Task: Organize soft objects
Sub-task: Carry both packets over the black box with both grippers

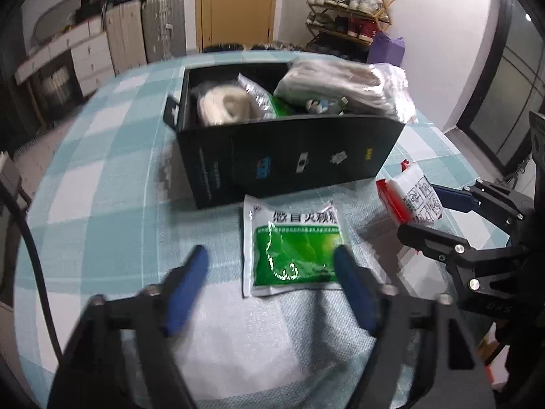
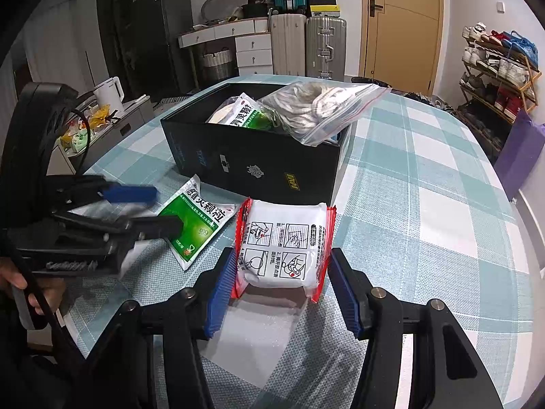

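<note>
Left wrist view: the left tongs (image 1: 270, 260) are spread wide over the green packet (image 1: 293, 242), not pinching it. The packet lies on the table (image 1: 102, 187), at 6 o'clock from the black box (image 1: 289, 156). The right tongs (image 2: 279, 283) pinch the white packet (image 2: 284, 242).

Ahead of the left claw (image 1: 270, 259) the black box (image 1: 289, 160) blocks the way; checked cloth (image 1: 102, 204) to its left lies free.

"666" on the green sachet (image 2: 197, 228), numbered steps 1–4 on the white packet (image 2: 282, 248)
</note>
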`<move>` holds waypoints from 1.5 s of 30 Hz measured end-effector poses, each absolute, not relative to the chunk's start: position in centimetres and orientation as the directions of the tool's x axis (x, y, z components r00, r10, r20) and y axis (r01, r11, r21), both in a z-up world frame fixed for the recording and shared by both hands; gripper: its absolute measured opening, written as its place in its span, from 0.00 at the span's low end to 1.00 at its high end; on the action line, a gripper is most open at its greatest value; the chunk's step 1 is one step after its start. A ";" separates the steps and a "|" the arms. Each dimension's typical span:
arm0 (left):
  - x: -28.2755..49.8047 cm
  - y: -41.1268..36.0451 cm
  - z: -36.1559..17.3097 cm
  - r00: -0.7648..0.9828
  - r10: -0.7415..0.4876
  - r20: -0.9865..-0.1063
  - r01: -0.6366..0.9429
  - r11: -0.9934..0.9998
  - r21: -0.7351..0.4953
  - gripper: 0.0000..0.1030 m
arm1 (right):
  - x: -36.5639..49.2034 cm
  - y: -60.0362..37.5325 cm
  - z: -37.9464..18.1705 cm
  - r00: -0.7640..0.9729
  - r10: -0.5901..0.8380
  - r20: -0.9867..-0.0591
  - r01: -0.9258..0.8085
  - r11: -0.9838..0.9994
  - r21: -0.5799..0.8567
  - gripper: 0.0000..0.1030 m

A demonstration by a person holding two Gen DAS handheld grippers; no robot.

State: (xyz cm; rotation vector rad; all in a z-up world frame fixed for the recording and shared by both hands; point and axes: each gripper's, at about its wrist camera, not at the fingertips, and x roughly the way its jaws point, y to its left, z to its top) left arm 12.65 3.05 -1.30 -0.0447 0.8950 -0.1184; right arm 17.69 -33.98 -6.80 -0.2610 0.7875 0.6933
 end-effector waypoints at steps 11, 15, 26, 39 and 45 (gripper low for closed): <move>14.2 0.7 -2.5 0.576 -0.127 -0.807 0.133 0.989 -0.061 0.87 | 17.7 -34.7 -6.6 0.508 0.463 -0.726 -0.650 0.760 0.030 0.54; 14.5 0.0 -2.9 0.576 -0.090 -0.813 0.135 0.991 -0.014 0.89 | 17.8 -35.1 -6.6 0.513 0.458 -0.727 -0.644 0.765 0.028 0.54; 13.3 0.5 -2.4 0.610 -0.129 -0.782 0.157 0.987 -0.041 0.45 | 17.3 -34.8 -6.2 0.515 0.479 -0.710 -0.655 0.755 0.034 0.54; 10.8 1.8 -0.6 0.647 -0.164 -0.744 0.152 0.985 -0.085 0.40 | 16.4 -34.3 -4.7 0.536 0.509 -0.673 -0.671 0.741 0.026 0.54; 10.1 3.0 1.5 0.681 -0.186 -0.708 0.136 0.982 -0.128 0.40 | 16.0 -34.3 -3.4 0.562 0.535 -0.631 -0.674 0.739 0.027 0.54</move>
